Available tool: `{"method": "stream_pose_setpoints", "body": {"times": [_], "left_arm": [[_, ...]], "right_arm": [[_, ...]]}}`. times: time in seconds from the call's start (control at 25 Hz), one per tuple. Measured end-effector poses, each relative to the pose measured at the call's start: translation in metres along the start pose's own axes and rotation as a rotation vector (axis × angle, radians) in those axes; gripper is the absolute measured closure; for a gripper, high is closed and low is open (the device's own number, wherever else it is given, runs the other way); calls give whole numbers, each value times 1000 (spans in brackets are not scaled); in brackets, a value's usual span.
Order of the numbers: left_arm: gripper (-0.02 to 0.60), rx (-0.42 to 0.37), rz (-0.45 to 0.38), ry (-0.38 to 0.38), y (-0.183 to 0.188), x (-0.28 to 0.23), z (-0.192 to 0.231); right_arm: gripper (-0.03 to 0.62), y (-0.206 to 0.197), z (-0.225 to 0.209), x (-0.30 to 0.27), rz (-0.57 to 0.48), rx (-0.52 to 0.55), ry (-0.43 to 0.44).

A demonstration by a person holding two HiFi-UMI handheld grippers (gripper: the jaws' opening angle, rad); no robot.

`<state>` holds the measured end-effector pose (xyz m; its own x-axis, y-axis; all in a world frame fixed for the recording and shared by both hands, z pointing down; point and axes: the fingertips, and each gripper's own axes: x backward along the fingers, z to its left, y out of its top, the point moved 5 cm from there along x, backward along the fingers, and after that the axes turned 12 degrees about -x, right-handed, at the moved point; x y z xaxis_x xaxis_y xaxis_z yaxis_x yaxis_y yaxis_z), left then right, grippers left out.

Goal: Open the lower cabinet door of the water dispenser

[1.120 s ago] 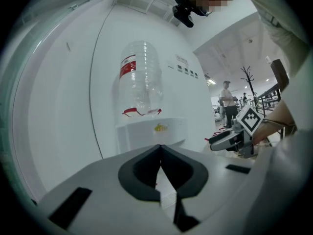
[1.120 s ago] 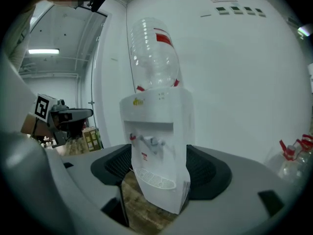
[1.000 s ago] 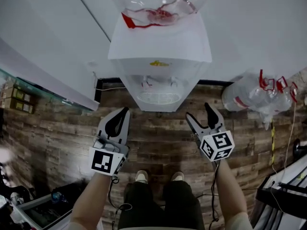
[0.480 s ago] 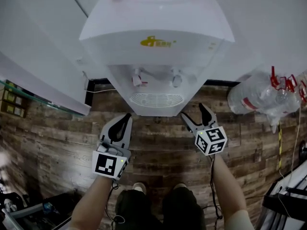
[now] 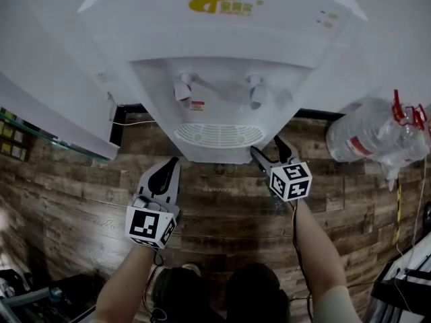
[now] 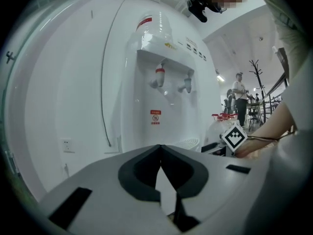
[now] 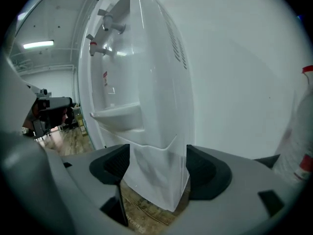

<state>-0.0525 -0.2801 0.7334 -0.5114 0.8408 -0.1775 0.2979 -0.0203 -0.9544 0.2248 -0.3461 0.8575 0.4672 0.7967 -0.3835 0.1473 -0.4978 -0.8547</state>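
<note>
White plastic water dispenser (image 5: 222, 59) fills 12 o'clock of the head view, above a dark plank floor (image 5: 222, 207).
A clear water bottle (image 5: 370, 136) lies on the floor at 3 o'clock, against the wall. The right gripper (image 5: 267, 148), just right of centre, has its jaws spread on either side of the dispenser's front right corner, so the lower cabinet door (image 7: 149, 173) stands between the pads; I cannot tell whether they touch it. The left gripper (image 5: 172, 163), at 8 o'clock, has its jaws pressed together on nothing, short of the dispenser.
</note>
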Motion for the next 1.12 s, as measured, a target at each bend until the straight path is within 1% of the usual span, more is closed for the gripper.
{"method": "stream_pose_setpoints", "body": {"times": [0.12, 0.24, 0.4, 0.52, 0.68, 0.72, 0.8, 0.84, 0.92, 0.96, 1.12], "left_arm": [[576, 7, 24, 13, -16, -3, 2], [577, 40, 43, 22, -23, -3, 6], [577, 36, 45, 3, -21, 2, 8], [577, 43, 52, -4, -18, 9, 9], [577, 64, 83, -9, -16, 21, 9], [577, 68, 92, -12, -15, 25, 8], [577, 75, 105, -21, -13, 32, 5], [577, 77, 109, -26, -11, 35, 4], [577, 79, 115, -37, -9, 40, 1], [577, 78, 117, -43, -9, 42, 0], [576, 71, 124, -49, -15, 42, 2]], "right_arm": [[224, -6, -2, -14, 13, -5, 17], [221, -8, 5, -22, 29, 30, 29], [232, -7, 9, -19, 40, 23, -11], [257, -5, 10, -14, 52, -4, -51], [329, -4, 15, -3, 39, -55, -102], [333, -4, 17, -1, 40, -63, -109], [301, -4, 20, 1, 50, -69, -119], [301, -4, 20, 1, 58, -67, -125], [329, -3, 18, -1, 76, -50, -141], [333, -2, 17, -2, 84, -39, -146], [291, -1, 14, -10, 96, -6, -130]]}}
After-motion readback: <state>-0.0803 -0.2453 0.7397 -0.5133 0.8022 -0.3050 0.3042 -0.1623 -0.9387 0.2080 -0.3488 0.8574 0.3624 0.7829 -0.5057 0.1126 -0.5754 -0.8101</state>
